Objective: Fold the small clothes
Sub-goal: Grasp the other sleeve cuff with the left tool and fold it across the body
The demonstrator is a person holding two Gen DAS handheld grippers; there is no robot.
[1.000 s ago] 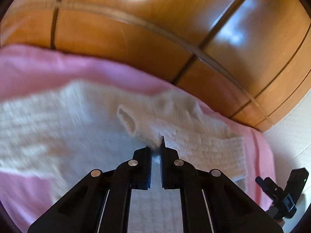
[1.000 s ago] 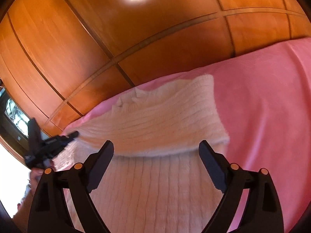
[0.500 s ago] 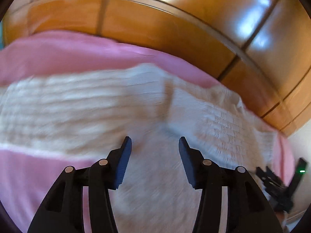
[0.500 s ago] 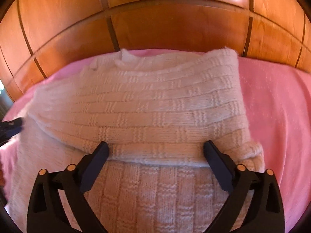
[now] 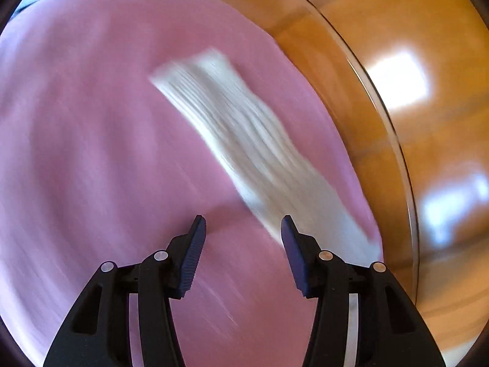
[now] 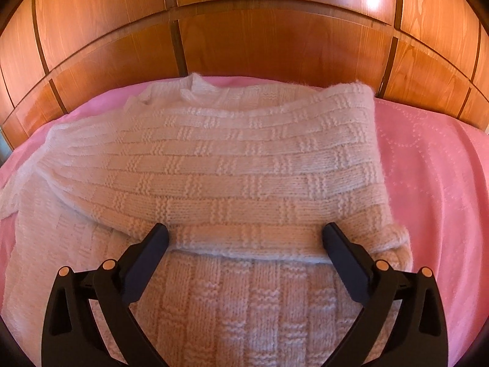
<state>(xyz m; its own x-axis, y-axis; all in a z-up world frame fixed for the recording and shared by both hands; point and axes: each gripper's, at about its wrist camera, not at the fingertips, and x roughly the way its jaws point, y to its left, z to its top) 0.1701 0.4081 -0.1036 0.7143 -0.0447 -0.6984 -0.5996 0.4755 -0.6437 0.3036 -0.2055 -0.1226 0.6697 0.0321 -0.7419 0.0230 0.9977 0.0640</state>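
Wooden panels (image 6: 244,46) back a pink blanket (image 6: 428,168), and on that blanket lies the one garment in play, a cream knitted sweater (image 6: 214,168). You have a sleeve laid across its body, so by my reading you are between folds, the sides partly brought in. Your right gripper (image 6: 244,238) hovers over the near edge of that folded part, jaws spread wide, gripping nothing. Your left gripper (image 5: 243,229) is also wide open and empty, out over bare blanket, with the sweater blurred to its far right. The next move likely calls for a pinch on the hem or the other sleeve with both layers caught cleanly. Count: one sweater, one blanket, two grippers.
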